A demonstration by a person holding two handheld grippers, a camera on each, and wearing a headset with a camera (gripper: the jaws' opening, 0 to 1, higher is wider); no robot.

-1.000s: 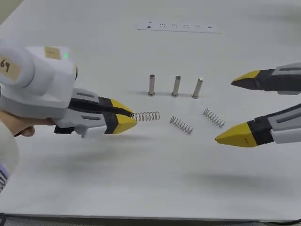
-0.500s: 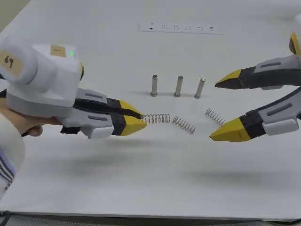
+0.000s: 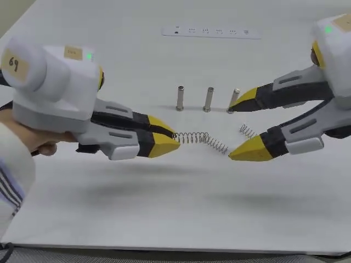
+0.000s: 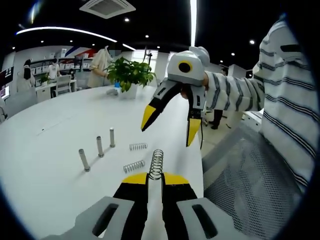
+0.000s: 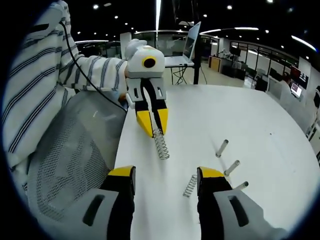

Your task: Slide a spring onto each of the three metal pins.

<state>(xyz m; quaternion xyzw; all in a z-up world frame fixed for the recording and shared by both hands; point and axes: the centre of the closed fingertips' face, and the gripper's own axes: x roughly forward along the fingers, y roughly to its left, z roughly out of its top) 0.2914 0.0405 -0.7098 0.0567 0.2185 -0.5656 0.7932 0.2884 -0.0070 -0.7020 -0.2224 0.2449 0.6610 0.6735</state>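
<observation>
Your left gripper (image 3: pixel 174 141) jaws pinch 1 spring (image 3: pixel 192 137) by its end; right gripper (image 3: pixel 231 131) jaws spread. The spring is likely light and floppy: pinch gently near the end and aim at the 3 pins (image 3: pixel 209 99).

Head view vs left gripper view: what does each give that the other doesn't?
Head view adds the white power strip at the table's far side and the 69 label on the left gripper.

Left gripper view adds the room: a potted plant at the table's far end, people beyond it, ceiling lights, a mesh chair.

Shared: left gripper shut on a spring, right gripper open, three upright bare pins, two loose springs on the table.
</observation>
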